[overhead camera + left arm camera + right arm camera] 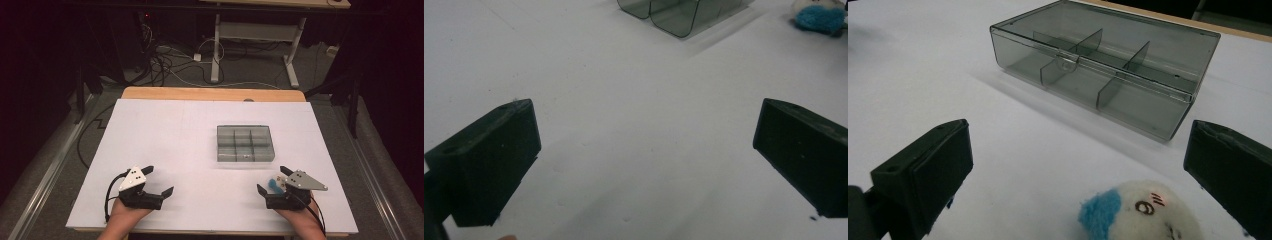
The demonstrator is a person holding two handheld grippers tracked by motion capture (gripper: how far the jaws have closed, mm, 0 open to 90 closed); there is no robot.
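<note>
From above your side you look forward and down over the whole white table [165,135]. Each gripper camera sits low, close to the surface, facing away from you. Both share the smoky compartment box [1108,75] and the blue-and-white plush toy [1140,212].

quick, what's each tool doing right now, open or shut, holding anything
Left tool: open, holding nothing.
Right tool: open, holding nothing; a small white and blue plush toy lies between its jaws, not gripped.
</note>
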